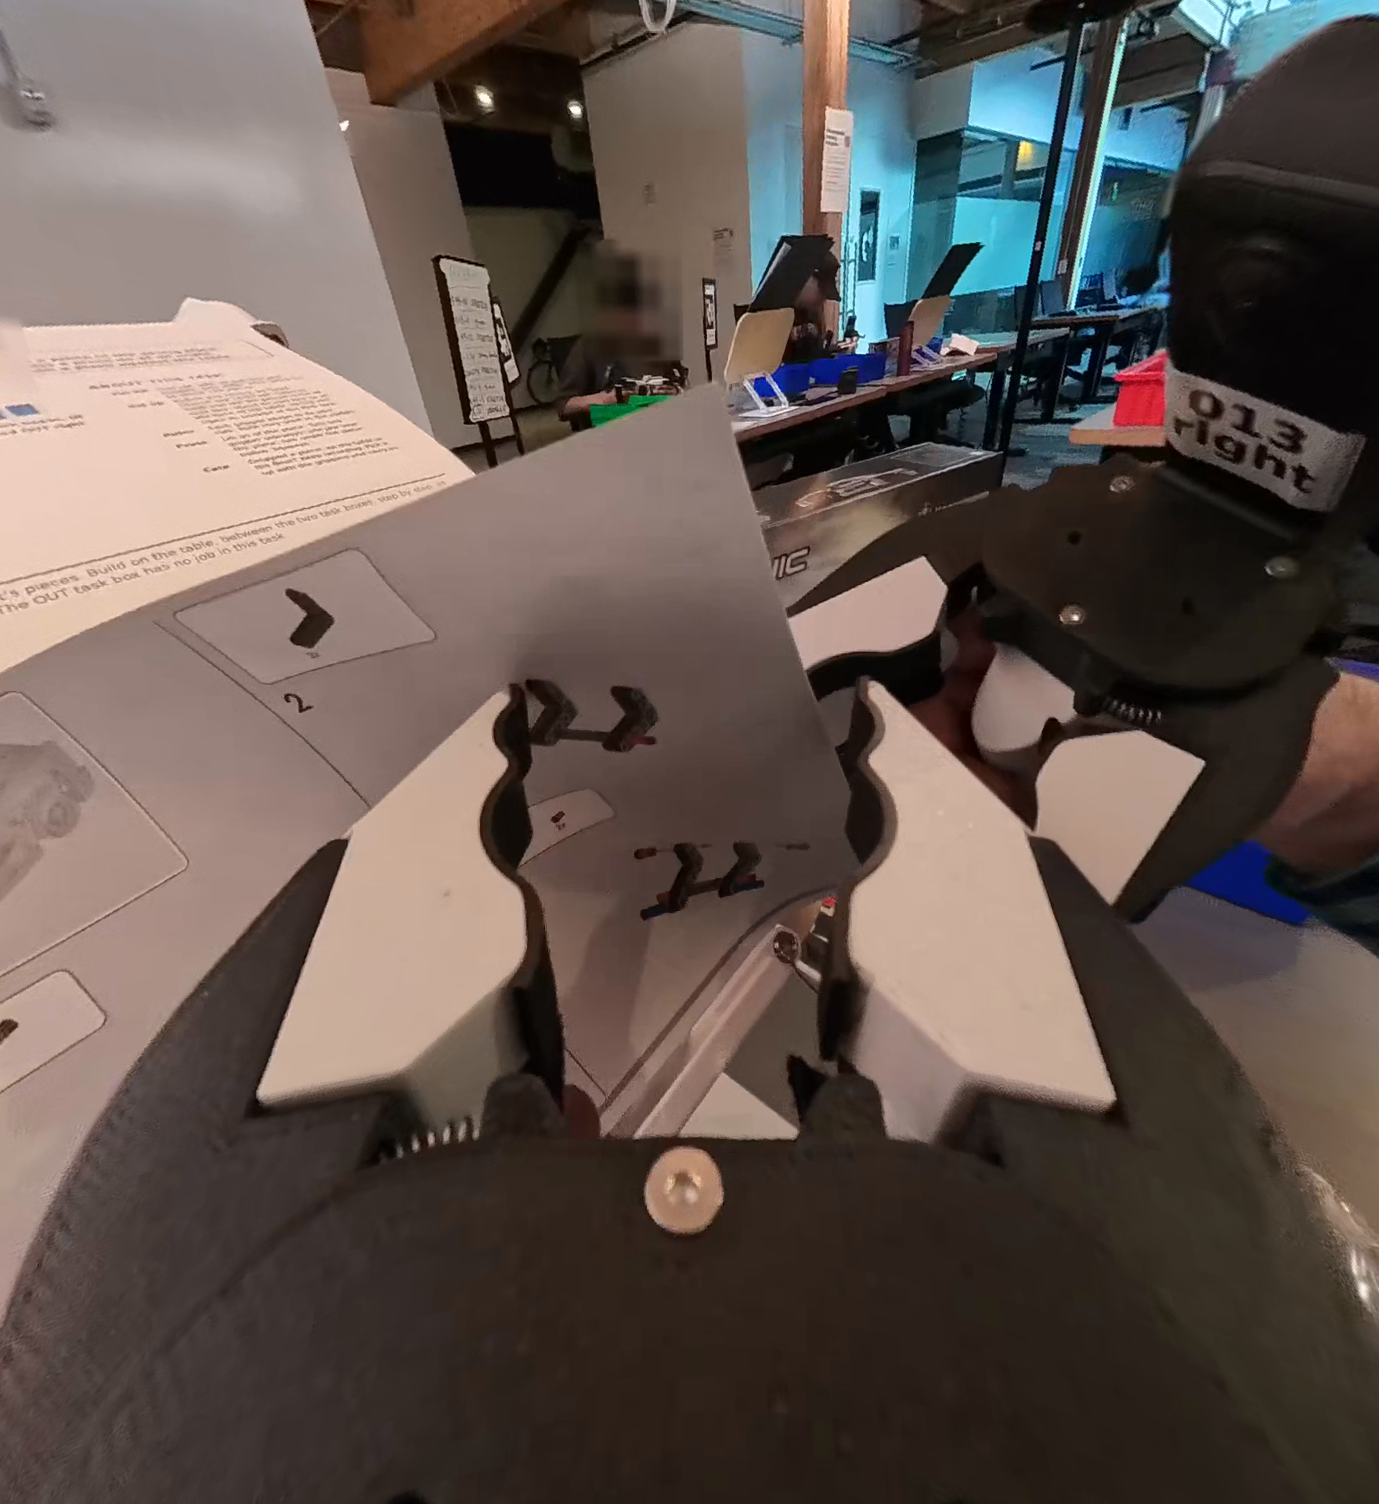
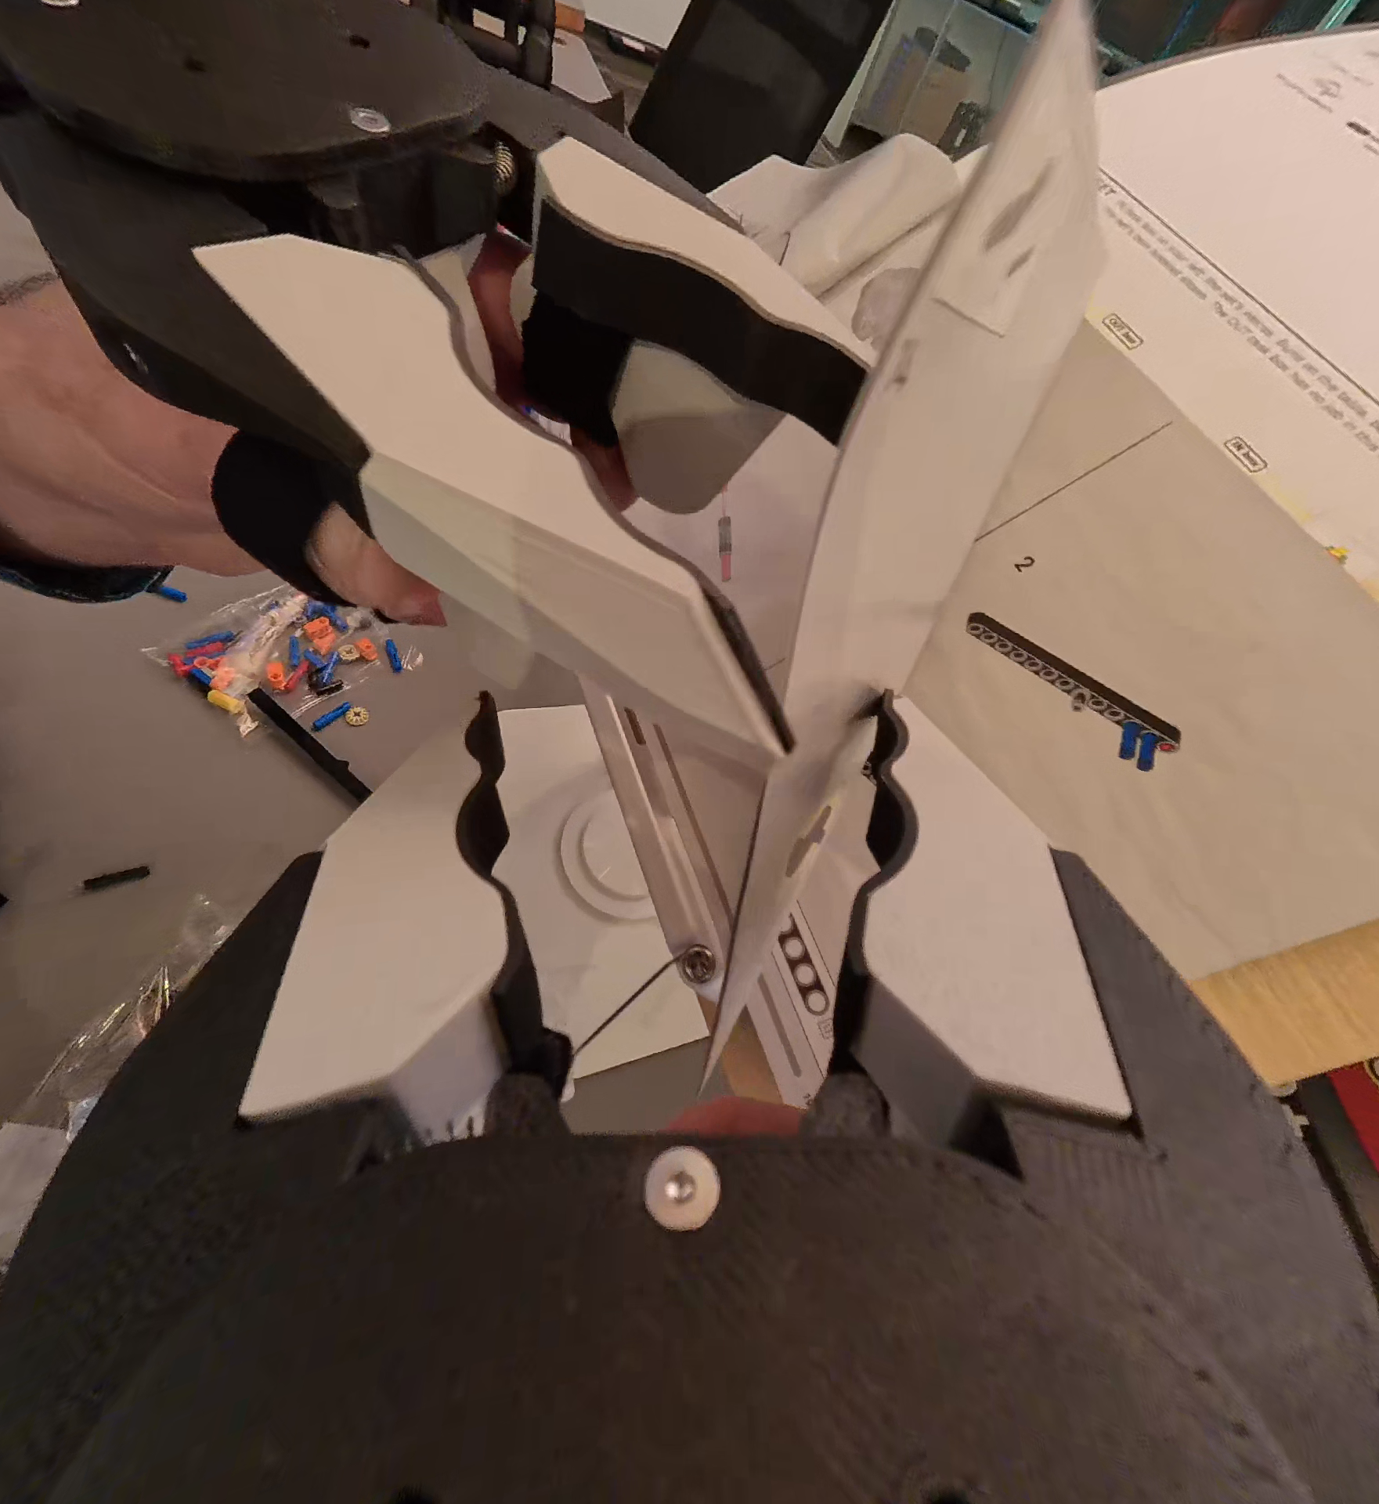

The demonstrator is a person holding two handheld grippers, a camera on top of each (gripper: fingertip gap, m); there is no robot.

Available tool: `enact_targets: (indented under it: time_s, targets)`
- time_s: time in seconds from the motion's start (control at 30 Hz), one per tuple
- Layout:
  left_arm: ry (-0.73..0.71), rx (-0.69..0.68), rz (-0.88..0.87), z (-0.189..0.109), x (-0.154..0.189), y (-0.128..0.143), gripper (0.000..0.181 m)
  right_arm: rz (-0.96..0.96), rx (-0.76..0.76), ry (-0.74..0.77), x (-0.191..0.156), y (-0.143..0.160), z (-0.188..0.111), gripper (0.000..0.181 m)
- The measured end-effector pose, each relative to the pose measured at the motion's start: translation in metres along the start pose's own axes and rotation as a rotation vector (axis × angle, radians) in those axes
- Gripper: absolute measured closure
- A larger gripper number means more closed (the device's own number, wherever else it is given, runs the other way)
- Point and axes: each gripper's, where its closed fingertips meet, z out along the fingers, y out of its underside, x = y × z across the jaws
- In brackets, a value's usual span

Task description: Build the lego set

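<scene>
Behind the work a long workshop ran back, with wooden posts, rows of desks carrying blue bins, and a seated person with a blurred patch over the head. Seen from the left wrist view, the left gripper (image 1: 686, 781) stood with its jaws well apart, and a loose grey page (image 1: 629, 602) of the instruction booklet (image 1: 181, 732) rose tilted between and beyond its white fingers (image 1: 417, 920); whether either finger touched the page could not be told there. The right gripper (image 1: 946, 651) came in from the right edge, held by a bare forearm in a plaid sleeve, its tips reaching behind the page's right edge. A printed sheet (image 1: 181, 423) curved up at the far left. Seen from the right wrist view, the right gripper (image 2: 686, 773) was also wide open, the lifted page (image 2: 914, 488) standing edge-on just inside its right finger (image 2: 987, 920) and seeming to brush that finger's dark pad, with nothing clamped. The left gripper (image 2: 800, 570) reached in from the upper left, held by a hand (image 2: 100, 456) in a fingerless black glove, its jaws spread and the lower finger's tip meeting the page. On the grey table (image 2: 59, 773), toward its left edge, lay a clear bag of small blue, orange and red lego pieces (image 2: 287, 659), with a few loose black pieces nearer the corner. The open booklet lay to the right, showing a long black beam drawn with blue pins.
</scene>
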Motion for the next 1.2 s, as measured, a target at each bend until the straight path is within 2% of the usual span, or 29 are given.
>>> enact_targets:
  time_s: [0.17, 0.43, 0.57, 0.73, 0.83, 1.2]
  targets:
    - [-0.023, 0.015, -0.021, -0.002, -0.002, 0.001, 0.124, 0.0, 0.007, 0.008, -0.003, 0.001, 0.002, 0.09]
    - [0.11, 0.077, -0.026, -0.004, 0.009, -0.002, 0.129, 0.021, 0.033, -0.01, -0.002, -0.001, -0.001, 0.091]
    - [0.103, 0.068, -0.039, -0.001, 0.002, 0.002, 0.14, 0.027, 0.039, -0.017, -0.001, -0.001, -0.002, 0.092]
    - [0.086, 0.061, -0.034, 0.001, 0.004, -0.001, 0.114, 0.019, 0.031, -0.019, -0.003, -0.001, 0.0, 0.091]
    - [0.047, 0.05, -0.008, 0.002, 0.001, 0.0, 0.12, 0.022, 0.033, -0.022, -0.002, -0.002, 0.0, 0.091]
    - [0.098, 0.067, -0.04, 0.001, 0.001, 0.001, 0.127, 0.024, 0.029, -0.032, -0.002, -0.002, 0.001, 0.09]
